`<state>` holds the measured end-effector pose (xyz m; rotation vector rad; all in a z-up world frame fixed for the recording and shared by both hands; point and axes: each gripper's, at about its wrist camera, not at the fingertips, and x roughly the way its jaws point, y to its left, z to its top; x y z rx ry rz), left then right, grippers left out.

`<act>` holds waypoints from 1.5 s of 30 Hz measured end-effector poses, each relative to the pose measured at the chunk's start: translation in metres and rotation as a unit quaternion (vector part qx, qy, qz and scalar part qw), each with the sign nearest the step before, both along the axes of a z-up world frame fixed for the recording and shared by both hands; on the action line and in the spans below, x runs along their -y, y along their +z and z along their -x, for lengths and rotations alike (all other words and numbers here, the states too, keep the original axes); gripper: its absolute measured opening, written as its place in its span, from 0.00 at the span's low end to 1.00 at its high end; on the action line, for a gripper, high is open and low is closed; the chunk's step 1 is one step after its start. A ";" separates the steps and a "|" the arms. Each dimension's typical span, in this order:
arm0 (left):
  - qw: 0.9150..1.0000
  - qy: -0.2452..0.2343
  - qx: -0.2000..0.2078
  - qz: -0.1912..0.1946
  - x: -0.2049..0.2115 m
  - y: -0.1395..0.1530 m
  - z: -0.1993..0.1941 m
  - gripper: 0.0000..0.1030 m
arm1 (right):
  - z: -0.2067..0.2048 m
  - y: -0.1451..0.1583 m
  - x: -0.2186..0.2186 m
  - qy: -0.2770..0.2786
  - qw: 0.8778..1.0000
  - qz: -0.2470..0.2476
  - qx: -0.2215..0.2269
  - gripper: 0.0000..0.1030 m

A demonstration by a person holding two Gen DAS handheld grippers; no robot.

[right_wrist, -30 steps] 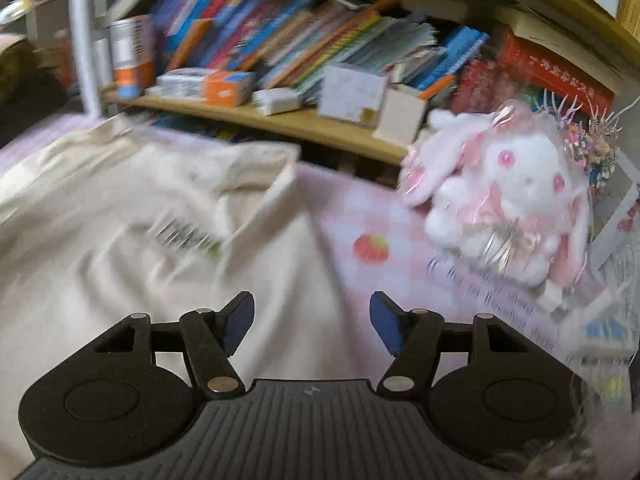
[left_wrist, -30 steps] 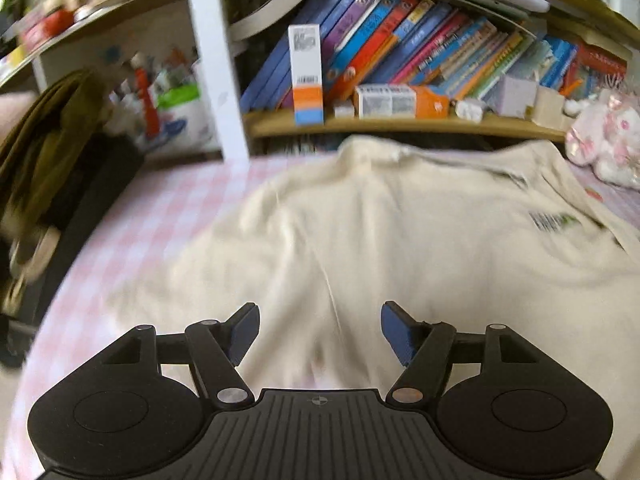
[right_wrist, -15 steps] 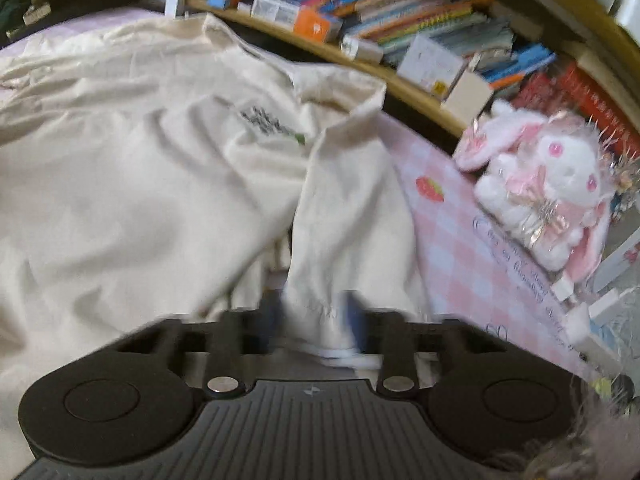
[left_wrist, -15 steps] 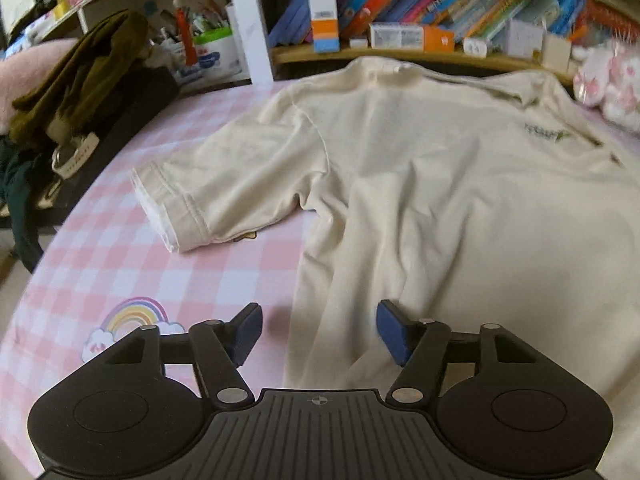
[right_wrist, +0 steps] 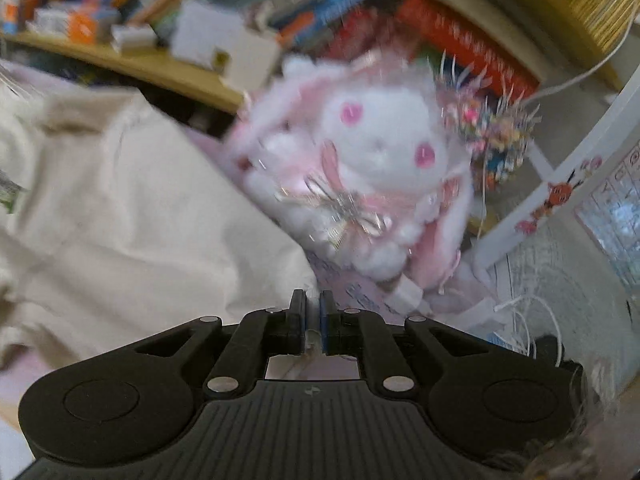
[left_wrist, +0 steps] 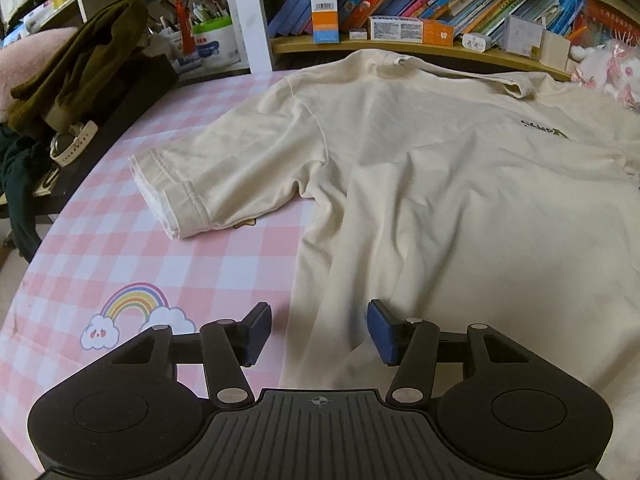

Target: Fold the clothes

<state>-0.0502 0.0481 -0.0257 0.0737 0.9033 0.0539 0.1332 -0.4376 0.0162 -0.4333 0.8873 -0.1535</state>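
Observation:
A cream short-sleeved shirt (left_wrist: 460, 184) lies spread face up on a pink checked cloth (left_wrist: 132, 248), its left sleeve (left_wrist: 208, 176) stretched out sideways. My left gripper (left_wrist: 319, 330) is open, its jaws straddling the shirt's left side edge near the hem. My right gripper (right_wrist: 313, 312) is shut on a thin bit of the shirt's right sleeve (right_wrist: 132, 216), which is bunched to its left. The right wrist view is blurred.
A bookshelf (left_wrist: 420, 44) with books and boxes runs along the back. A pink and white plush rabbit (right_wrist: 372, 176) sits just beyond the right gripper. Dark clothes and a watch (left_wrist: 72, 144) lie on a black stand at left. White cables (right_wrist: 528, 324) lie at right.
My right gripper has closed on the sleeve and swung right toward the rabbit. My left gripper has pulled back a little toward the shirt's hem and stays open.

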 end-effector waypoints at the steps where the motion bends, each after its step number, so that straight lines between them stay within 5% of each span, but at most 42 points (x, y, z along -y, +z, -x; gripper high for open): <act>1: 1.000 0.001 -0.001 0.001 0.000 0.000 0.001 0.51 | -0.005 -0.008 0.003 -0.009 1.000 0.010 -0.009 0.06; 4: 1.000 -0.009 -0.005 -0.001 0.002 0.001 0.001 0.51 | -0.012 -0.026 0.005 -0.024 0.999 0.026 -0.022 0.09; 5: 1.000 -0.015 -0.005 -0.001 0.002 0.002 0.002 0.52 | -0.011 -0.028 0.003 -0.031 0.999 0.031 -0.015 0.16; 6: 1.000 -0.021 -0.005 -0.001 0.002 0.003 0.002 0.52 | -0.009 -0.031 0.002 -0.037 0.999 0.037 -0.009 0.33; 8: 1.000 -0.026 0.007 0.008 -0.005 0.009 0.003 0.54 | 0.004 -0.026 -0.004 -0.038 0.999 0.013 0.013 0.45; 13: 0.998 0.015 0.043 0.042 -0.040 0.026 -0.003 0.54 | 0.064 -0.002 -0.032 -0.008 0.994 -0.094 0.060 0.45; 17: 0.990 0.083 0.061 0.097 -0.084 0.028 -0.017 0.53 | 0.130 0.008 -0.076 0.040 0.985 -0.161 0.048 0.45; 21: 0.968 0.154 0.055 0.190 -0.128 0.018 -0.038 0.48 | 0.190 0.002 -0.119 0.050 0.983 -0.177 0.022 0.45; 27: 0.921 0.213 0.034 0.323 -0.163 -0.003 -0.069 0.47 | 0.231 -0.011 -0.153 -0.007 0.984 -0.180 -0.007 0.42; 28: 0.914 0.225 0.031 0.337 -0.168 -0.006 -0.072 0.40 | 0.235 -0.012 -0.156 -0.018 0.984 -0.177 -0.010 0.41; 29: 0.908 0.235 0.025 0.345 -0.172 -0.008 -0.076 0.19 | 0.240 -0.013 -0.159 -0.031 0.984 -0.174 -0.013 0.39; 31: 0.900 0.247 0.017 0.358 -0.180 -0.013 -0.083 0.06 | 0.248 -0.016 -0.165 -0.056 0.984 -0.169 -0.019 0.36; 33: 0.905 0.242 0.024 0.350 -0.190 -0.013 -0.093 0.05 | 0.254 -0.019 -0.172 -0.079 0.982 -0.169 -0.025 0.31; 41: 0.956 0.186 0.048 0.223 -0.227 0.009 -0.159 0.05 | 0.265 -0.020 -0.194 -0.130 0.981 -0.144 -0.024 0.26; 45: 0.967 0.157 0.041 0.196 -0.230 0.004 -0.179 0.05 | 0.272 -0.018 -0.198 -0.154 0.978 -0.139 -0.022 0.30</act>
